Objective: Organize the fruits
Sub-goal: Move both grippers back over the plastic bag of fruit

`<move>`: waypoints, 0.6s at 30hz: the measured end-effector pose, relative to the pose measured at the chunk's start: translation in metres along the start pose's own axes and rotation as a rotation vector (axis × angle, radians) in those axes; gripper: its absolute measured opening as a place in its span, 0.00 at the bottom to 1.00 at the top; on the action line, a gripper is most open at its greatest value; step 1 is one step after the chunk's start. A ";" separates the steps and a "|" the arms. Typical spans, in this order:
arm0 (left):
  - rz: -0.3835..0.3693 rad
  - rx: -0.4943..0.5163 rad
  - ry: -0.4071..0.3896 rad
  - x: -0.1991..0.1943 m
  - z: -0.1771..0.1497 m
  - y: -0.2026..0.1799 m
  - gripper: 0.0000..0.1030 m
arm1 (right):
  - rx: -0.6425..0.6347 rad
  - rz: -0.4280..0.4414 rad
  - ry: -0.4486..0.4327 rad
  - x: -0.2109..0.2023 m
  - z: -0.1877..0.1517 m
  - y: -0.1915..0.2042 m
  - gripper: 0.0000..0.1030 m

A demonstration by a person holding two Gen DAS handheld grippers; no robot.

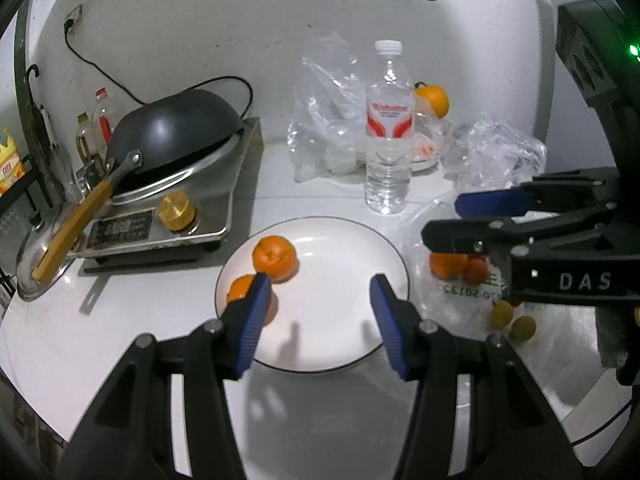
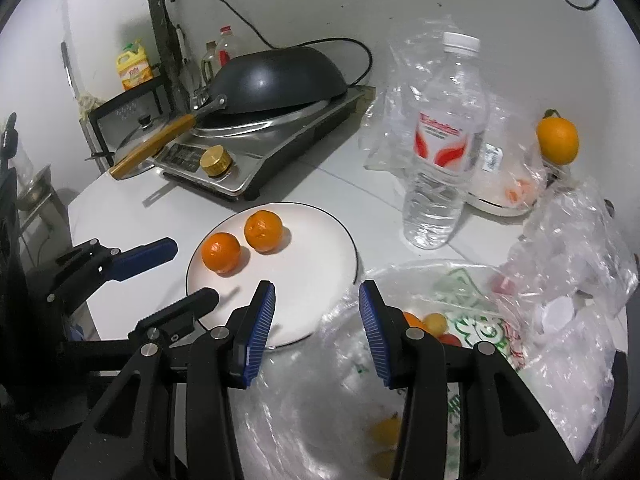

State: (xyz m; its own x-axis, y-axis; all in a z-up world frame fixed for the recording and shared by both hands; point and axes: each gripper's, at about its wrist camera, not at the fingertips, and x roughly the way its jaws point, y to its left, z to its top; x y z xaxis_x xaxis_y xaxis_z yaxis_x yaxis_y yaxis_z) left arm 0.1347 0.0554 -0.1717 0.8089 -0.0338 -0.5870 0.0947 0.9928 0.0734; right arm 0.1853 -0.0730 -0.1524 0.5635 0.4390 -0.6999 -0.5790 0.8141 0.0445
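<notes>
Right wrist view: the white plate [image 2: 320, 240] carries two oranges [image 2: 221, 252] side by side on its far-left part. Both tools are released and hold nothing. The right gripper [image 2: 317, 312] hovers over the near-right plate rim and the clear plastic bag [image 2: 400, 292]. The remaining small fruits [image 2: 434, 322] lie in that bag, just right of and slightly behind its right finger. The left gripper [image 1: 320, 304] stands over the plate, its left finger beside the nearer orange. Judgement: the right hand is nearer the bagged fruit. These fruits are round, so no long axis matters.
</notes>
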 end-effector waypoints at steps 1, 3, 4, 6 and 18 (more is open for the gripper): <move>0.000 0.005 -0.001 -0.001 0.001 -0.003 0.51 | 0.002 -0.001 -0.002 -0.002 -0.002 -0.002 0.45; -0.002 0.013 -0.001 -0.002 0.001 -0.007 0.51 | 0.007 -0.004 -0.005 -0.005 -0.005 -0.007 0.45; -0.002 0.018 0.000 -0.002 0.002 -0.010 0.51 | 0.009 -0.007 -0.007 -0.006 -0.007 -0.010 0.45; -0.003 0.029 0.003 -0.001 0.002 -0.016 0.51 | 0.016 -0.012 -0.009 -0.009 -0.011 -0.016 0.45; -0.017 0.101 0.014 0.003 0.007 -0.052 0.51 | 0.082 -0.046 -0.010 -0.026 -0.043 -0.054 0.45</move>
State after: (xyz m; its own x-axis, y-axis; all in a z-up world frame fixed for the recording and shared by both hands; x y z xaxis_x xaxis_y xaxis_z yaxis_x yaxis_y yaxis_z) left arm 0.1365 0.0029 -0.1711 0.7985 -0.0481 -0.6001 0.1672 0.9753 0.1442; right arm 0.1770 -0.1449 -0.1678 0.5941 0.4041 -0.6955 -0.5025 0.8616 0.0714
